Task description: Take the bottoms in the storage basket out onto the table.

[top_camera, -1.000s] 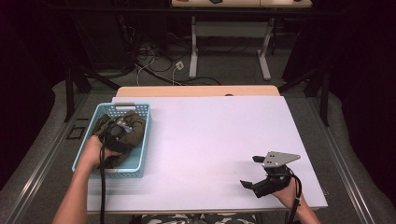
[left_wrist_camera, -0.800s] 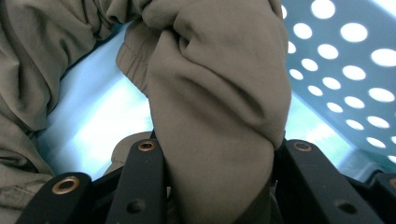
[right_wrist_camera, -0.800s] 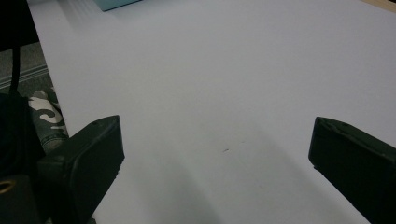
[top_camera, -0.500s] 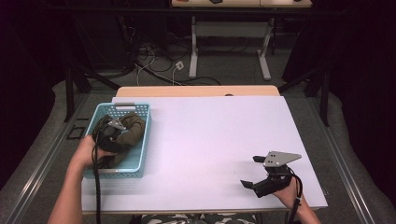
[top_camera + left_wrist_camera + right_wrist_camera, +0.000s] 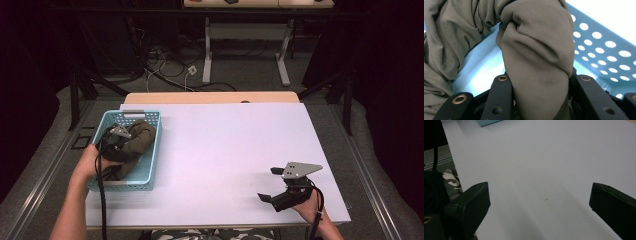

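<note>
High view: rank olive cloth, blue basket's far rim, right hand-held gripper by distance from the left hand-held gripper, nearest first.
From the left hand-held gripper:
1. Olive cloth, clamped in its jaws, inside the basket.
2. Blue basket's far rim, just beyond it at the table's left.
3. Right hand-held gripper, open, near the table's front right.

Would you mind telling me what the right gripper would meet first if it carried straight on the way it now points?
Probably nothing soon: the right gripper, jaws open, points leftward across the bare white table. Beyond, its view shows a corner of the blue basket, off toward the left, so depth and aim are uncertain.
</note>
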